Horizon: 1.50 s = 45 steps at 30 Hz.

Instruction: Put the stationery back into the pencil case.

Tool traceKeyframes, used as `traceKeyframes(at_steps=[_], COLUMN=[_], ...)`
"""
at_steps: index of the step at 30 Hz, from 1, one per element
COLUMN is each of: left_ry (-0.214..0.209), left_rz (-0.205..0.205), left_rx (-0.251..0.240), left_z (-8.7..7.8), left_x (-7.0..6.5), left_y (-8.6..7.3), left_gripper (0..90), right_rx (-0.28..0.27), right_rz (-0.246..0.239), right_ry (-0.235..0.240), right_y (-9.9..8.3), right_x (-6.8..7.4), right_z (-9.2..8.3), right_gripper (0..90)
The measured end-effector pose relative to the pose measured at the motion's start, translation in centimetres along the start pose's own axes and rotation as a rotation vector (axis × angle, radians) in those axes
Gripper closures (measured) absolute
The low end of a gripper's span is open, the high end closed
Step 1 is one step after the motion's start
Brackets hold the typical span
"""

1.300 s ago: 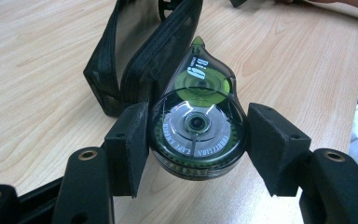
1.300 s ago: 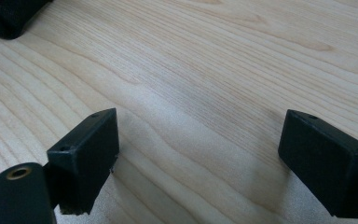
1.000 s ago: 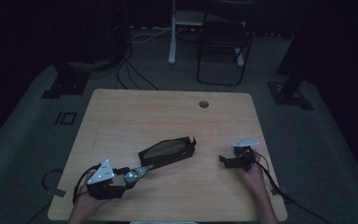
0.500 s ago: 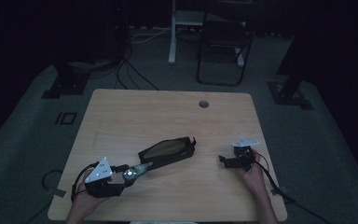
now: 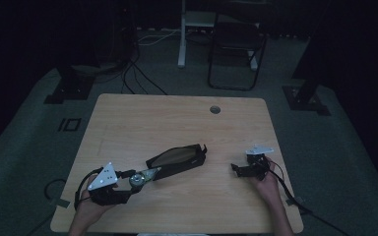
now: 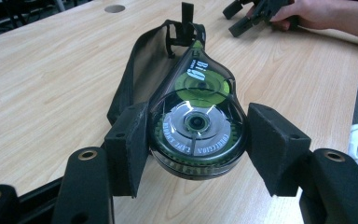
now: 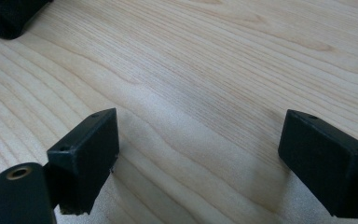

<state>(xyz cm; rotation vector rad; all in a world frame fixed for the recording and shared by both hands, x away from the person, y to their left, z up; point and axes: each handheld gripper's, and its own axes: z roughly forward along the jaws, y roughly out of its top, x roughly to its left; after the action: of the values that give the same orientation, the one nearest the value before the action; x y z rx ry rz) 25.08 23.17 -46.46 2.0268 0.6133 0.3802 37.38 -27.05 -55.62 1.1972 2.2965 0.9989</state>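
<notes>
This looks like a dim lab or studio room. A light wooden surface (image 5: pixel 177 123) stands on grey carpet (image 5: pixel 334 147). Behind its far edge are a folding chair (image 5: pixel 236 49), loose cables (image 5: pixel 138 73) and black stand feet (image 5: pixel 66 88).

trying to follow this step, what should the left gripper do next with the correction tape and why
Probably ease the correction tape forward into the open black pencil case. The left gripper has the dispenser between its fingers, its tip already at the case's mouth. The right gripper rests open on the table.
</notes>
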Motion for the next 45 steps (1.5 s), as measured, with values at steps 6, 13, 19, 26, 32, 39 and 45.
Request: traceKeyframes(at_steps=[6, 13, 19, 26, 32, 39, 45], left_ry=[0.005, 0.008, 0.009, 0.009, 0.010, 0.009, 0.013], left_rz=[0.005, 0.013, 0.019, 0.028, 0.034, 0.042, 0.048], left_rx=[-0.009, -0.015, -0.022, -0.030, -0.034, -0.040, -0.043], left_z=[-0.1, -0.2, -0.3, -0.3, -0.3, -0.2, -0.2], left_x=[0.1, 0.4, 0.5, 0.6, 0.8, 0.9, 1.0], left_y=[0.4, 0.8, 1.2, 1.7, 2.2, 2.6, 3.0], left_gripper=[41.5, 41.5, 41.5, 41.5, 41.5, 41.5, 41.5], right_rx=[0.000, 0.000, 0.000, 0.000, 0.000, 0.000, 0.000], right_rz=[0.000, -0.001, -0.001, 0.000, -0.001, 0.000, -0.001], right_ry=[0.000, 0.000, 0.000, 0.000, 0.000, 0.000, 0.000], right_y=[0.0, 0.0, 0.0, 0.0, 0.0, 0.0, 0.0], right_x=[0.0, 0.0, 0.0, 0.0, 0.0, 0.0, 0.0], right_z=[0.0, 0.0, 0.0, 0.0, 0.0, 0.0, 0.0], right_gripper=[12.1, 12.1, 12.1, 12.1, 12.1, 12.1, 12.1])
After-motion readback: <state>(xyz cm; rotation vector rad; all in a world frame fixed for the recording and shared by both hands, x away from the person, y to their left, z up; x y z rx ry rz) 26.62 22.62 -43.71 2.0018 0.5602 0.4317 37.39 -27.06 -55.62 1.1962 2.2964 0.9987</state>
